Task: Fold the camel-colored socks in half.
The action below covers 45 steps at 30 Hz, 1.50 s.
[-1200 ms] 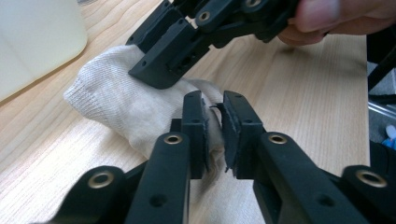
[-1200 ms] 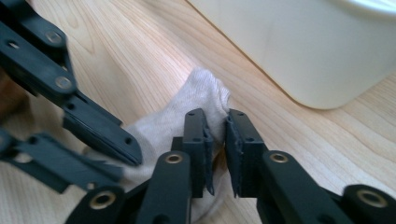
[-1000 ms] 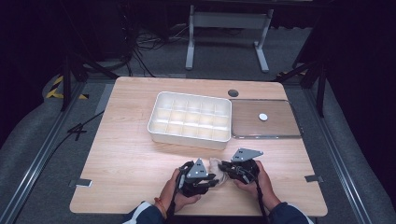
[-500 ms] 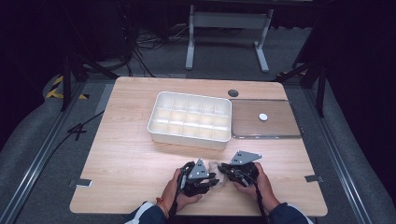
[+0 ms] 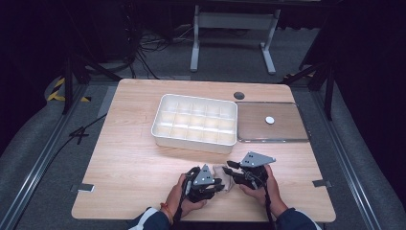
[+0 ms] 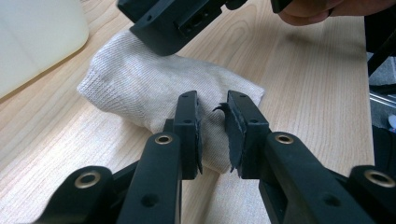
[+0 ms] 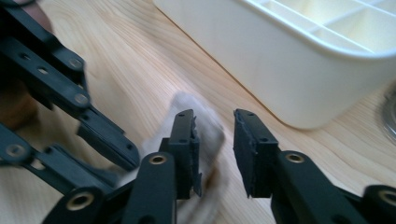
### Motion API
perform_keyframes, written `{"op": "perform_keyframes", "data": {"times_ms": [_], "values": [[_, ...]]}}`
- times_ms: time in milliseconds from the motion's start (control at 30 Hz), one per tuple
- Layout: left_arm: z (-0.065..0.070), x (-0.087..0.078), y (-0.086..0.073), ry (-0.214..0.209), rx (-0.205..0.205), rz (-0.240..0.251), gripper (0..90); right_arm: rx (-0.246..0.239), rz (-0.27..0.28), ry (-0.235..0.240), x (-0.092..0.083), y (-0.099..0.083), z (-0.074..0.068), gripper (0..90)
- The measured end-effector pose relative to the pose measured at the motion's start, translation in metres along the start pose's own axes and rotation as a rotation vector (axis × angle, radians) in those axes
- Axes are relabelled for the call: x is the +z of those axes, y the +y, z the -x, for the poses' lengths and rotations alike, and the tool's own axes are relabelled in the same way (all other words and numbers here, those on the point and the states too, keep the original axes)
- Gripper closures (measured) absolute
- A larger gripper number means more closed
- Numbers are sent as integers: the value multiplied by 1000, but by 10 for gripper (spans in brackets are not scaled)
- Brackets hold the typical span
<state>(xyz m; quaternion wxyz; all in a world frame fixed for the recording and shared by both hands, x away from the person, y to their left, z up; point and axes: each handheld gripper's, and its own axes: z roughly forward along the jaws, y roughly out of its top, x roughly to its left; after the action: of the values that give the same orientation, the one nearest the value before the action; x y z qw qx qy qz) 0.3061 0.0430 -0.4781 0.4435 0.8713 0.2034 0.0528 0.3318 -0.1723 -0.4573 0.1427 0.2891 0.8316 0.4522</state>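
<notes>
Low in the centre of the high view, a small beige knitted sock point(image 5: 221, 173) lies on the wooden table point(image 5: 129, 163) between the two grippers; nothing has yet gone into the white compartment tray point(image 5: 195, 122) above it, so the folding or stowing looks barely begun; the left gripper point(image 6: 213, 128) pinches a fold of the sock's edge between nearly closed jaws; the right gripper point(image 7: 214, 140) has just been opening, its jaws now standing apart over the blurred cloth without pressing it. Since the earlier frames both hands sit in much the same spot.
</notes>
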Motion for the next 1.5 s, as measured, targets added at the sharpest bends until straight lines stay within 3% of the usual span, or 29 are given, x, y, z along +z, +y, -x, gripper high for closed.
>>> {"op": "perform_keyframes", "data": {"times_ms": [67,200,333,667,767,867,1000,1067,1233,1500], "values": [[0,0,0,0,-1,-1,749,-8,5,20,3,2,-2,662],[-1,0,0,-5,-4,4,752,-13,-48,24,16,2,-2,659],[-1,0,0,-7,-8,-1,761,18,-68,46,19,-1,4,745],[-1,-2,1,3,29,-16,770,24,-87,31,17,-5,8,822],[-1,-5,3,8,13,-14,768,28,-87,28,17,-6,8,827],[0,-12,7,23,4,48,760,27,-89,16,17,-7,8,831],[6,-10,15,5,4,75,733,24,-91,5,16,-8,7,831],[9,-6,15,0,18,45,703,12,-91,-15,17,-8,5,832],[14,5,12,-18,36,24,651,-4,-93,-31,16,-8,2,833],[11,10,7,-27,40,0,729,17,-97,-30,11,-8,7,784]]}}
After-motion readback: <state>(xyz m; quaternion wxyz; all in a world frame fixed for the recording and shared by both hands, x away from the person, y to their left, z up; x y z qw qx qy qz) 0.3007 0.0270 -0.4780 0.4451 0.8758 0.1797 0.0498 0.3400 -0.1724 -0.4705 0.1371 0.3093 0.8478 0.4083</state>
